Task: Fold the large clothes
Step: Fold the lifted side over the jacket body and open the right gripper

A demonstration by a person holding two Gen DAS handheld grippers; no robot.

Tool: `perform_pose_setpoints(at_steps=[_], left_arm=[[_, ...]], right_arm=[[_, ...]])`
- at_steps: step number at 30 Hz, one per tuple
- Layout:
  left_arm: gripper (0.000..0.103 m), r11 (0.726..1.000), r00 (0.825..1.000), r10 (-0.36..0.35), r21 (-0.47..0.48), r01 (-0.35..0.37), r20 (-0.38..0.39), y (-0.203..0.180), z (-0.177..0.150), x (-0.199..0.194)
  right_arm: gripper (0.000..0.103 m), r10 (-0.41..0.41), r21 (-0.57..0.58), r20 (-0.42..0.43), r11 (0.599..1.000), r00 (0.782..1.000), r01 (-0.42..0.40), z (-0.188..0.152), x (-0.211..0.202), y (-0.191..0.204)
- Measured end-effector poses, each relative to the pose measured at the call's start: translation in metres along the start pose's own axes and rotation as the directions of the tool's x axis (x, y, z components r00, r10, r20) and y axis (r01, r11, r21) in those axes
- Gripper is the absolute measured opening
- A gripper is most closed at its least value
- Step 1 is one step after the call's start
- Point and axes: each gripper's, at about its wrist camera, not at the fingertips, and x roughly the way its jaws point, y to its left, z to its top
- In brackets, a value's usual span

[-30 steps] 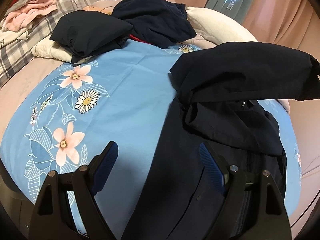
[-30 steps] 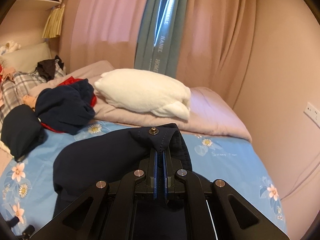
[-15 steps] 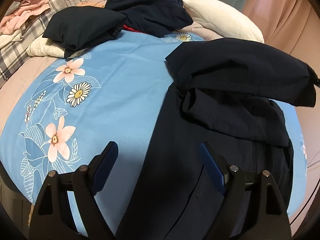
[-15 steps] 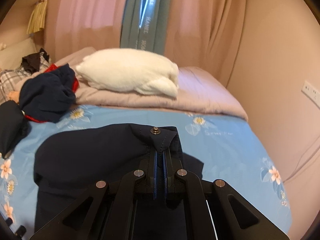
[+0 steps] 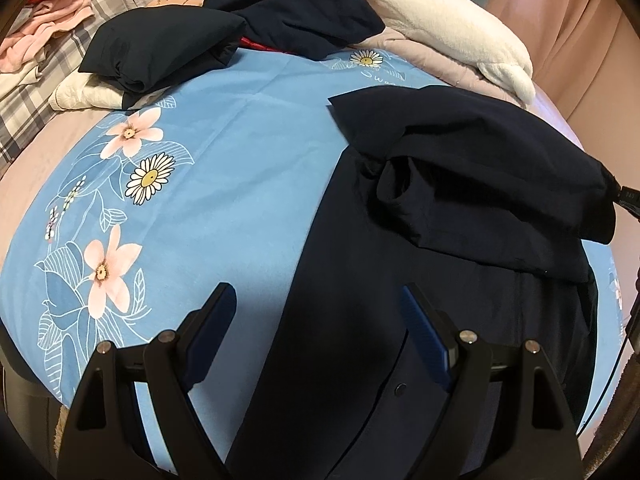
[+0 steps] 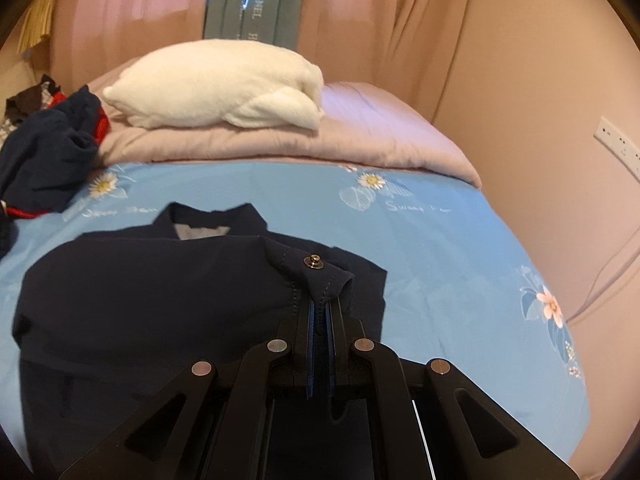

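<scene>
Bed (image 5: 248, 128), blue floral sheet; one navy jacket (image 5: 360, 320) beneath wide-spread left gripper (image 5: 316, 320); right gripper (image 6: 320, 320) pinching its cuff (image 6: 320, 276); one white pillow (image 6: 216, 84) beyond.

Left gripper (image 5: 316, 320) spread wide, right gripper (image 6: 320, 320) seemingly clamped
</scene>
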Motion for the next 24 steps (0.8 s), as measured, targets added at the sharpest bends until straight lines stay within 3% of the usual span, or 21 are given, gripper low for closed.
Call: perform_pose_setpoints(at_steps=[24], left_arm=[[0.083, 1.0, 0.999, 0.03, -0.003, -0.03, -0.037, -0.002, -0.006, 0.014]], right_arm=[[0.005, -0.029, 0.033, -0.118, 0.999, 0.993, 0.033, -0.035, 0.059, -0.017]])
